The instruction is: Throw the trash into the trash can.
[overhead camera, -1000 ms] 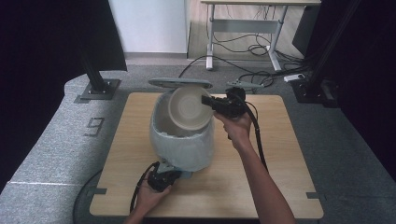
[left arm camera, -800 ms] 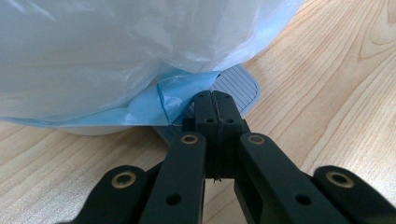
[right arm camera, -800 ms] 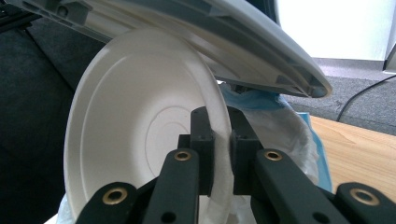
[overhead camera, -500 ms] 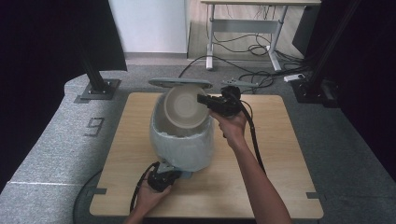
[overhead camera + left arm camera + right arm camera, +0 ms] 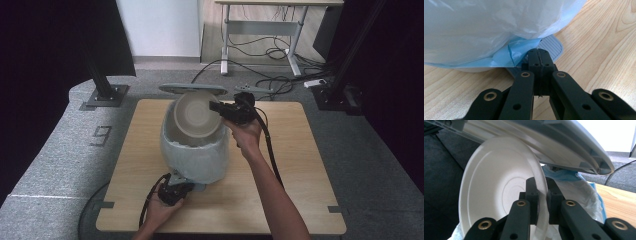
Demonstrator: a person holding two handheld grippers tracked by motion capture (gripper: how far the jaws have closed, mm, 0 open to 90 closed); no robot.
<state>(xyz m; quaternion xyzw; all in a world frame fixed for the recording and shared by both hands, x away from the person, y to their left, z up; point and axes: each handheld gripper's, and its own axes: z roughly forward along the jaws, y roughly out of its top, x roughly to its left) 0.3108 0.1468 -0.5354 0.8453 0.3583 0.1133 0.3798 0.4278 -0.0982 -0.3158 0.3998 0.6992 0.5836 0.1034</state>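
High view, L to R: grey carpet w/ a "9" mark [image 5: 101, 135] at far left, then a wooden table [image 5: 300, 165]. Near the table's front edge the person's left hand [image 5: 159, 212] holds the left gripper [image 5: 184, 186], tip at the base of a bin [image 5: 195, 155] lined w/ a pale plastic bag [image 5: 200, 160]. Bin stands at table centre, lid [image 5: 192, 89] raised at the back. A white plate [image 5: 196, 115] sits tilted on edge in the bin's mouth, hollow side facing the camera. Right of it, the right gripper [image 5: 220, 109] pinches the plate's right rim; right hand [image 5: 245, 132] and forearm run down to the bottom edge, cable trailing alongside. Desk legs and floor cables beyond the table; black stand at far right.

Left gripper view: jaws pressed fully together, nothing between them, tips resting on the bin's ridged pedal [image 5: 549, 46]. Bag [image 5: 486, 25] bulges above, w/ a blue fold of film [image 5: 509, 53] just left of the tips. Table [image 5: 604, 50] to the right.

Right gripper view: plate [image 5: 499, 190] edge-on, rim clamped between the two jaws, one pad each side. Bin lid [image 5: 549, 142] overhead, bag [image 5: 579, 187] and blue film behind on the right, table [image 5: 619, 197] far right.
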